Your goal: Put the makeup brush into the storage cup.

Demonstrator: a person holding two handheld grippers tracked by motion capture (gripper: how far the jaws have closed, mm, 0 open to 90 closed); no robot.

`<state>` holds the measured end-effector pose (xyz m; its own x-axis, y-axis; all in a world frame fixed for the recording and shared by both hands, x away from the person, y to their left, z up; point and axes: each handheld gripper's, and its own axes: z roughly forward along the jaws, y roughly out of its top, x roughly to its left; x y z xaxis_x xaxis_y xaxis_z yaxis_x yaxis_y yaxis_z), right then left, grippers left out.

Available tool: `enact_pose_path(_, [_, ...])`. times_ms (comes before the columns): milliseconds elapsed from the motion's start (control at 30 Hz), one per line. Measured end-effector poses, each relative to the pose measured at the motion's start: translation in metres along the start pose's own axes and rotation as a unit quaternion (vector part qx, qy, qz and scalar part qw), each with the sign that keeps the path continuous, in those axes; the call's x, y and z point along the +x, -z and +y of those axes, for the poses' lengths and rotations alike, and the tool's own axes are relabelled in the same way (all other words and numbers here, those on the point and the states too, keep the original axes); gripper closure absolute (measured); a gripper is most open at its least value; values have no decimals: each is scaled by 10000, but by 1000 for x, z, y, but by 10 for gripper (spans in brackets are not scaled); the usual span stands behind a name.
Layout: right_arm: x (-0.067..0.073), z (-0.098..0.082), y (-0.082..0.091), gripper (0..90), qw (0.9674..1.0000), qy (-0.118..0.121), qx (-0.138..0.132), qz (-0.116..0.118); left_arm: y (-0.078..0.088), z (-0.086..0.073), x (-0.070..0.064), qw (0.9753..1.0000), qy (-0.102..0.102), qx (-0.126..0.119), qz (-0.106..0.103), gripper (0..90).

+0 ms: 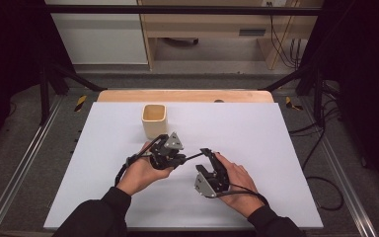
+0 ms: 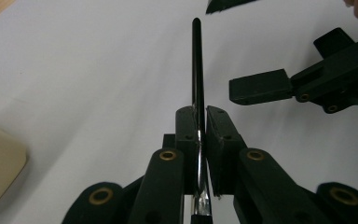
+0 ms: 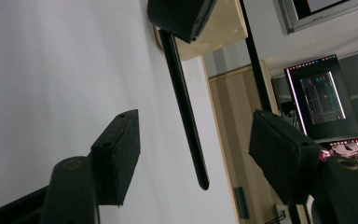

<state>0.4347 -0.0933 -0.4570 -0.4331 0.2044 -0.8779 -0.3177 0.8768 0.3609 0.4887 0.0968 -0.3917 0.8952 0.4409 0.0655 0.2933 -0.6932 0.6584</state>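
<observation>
On the white table top (image 1: 256, 148), take the cream square cup (image 1: 154, 120) as the landmark, and go from left to right. Just in front of the cup and a little to its right, the left gripper (image 1: 180, 159) is clamped on a thin black rod (image 1: 192, 157), perhaps a pen or a slim utensil with a shiny metal part near the held end. In the left gripper view its two pads press flat on the rod (image 2: 197, 65), which runs straight out ahead, level over the table.

Farther right of the cup and nearer the person, the right gripper (image 1: 207, 160) has its jaws parted, with the free end of the rod between them. In the right gripper view the rod (image 3: 185, 112) hangs in the gap, clear of both pads (image 3: 121, 149); nothing is gripped there yet.

The step in hand looks like a handover of the rod from left to right, possibly so that it can be dropped in the cup. To do it well, I would centre the rod in the gap first, then close the right jaws square across it, a little in from the tip so it cannot pivot out. The left gripper should keep its hold until the right pads clearly bite. The rod should stay level, since a slanted grip would let so thin a thing twist or slip.
</observation>
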Motion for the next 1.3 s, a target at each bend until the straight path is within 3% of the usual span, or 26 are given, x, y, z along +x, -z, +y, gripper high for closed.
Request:
enact_pose_path(200, [3, 1, -4, 405, 9995, 318, -9, -45, 0, 1, -2, 10000, -56, 32, -30, 837])
enact_pose_path(533, [6, 1, -6, 493, 9995, 309, 8, -26, 0, 2, -3, 10000, -65, 40, -21, 837])
enact_pose_path(667, [5, 2, -6, 531, 9993, 369, -29, -20, -1, 2, -3, 9999, -88, 39, -47, 837])
enact_pose_path(833, [5, 2, -7, 585, 9980, 625, -108, -61, -1, 3, -4, 9999, -93, 31, -57, 837])
enact_pose_path(1300, [6, 4, -7, 717, 9969, 769, -142, -82, 0, 3, -6, 9998, -144, 38, -90, 837])
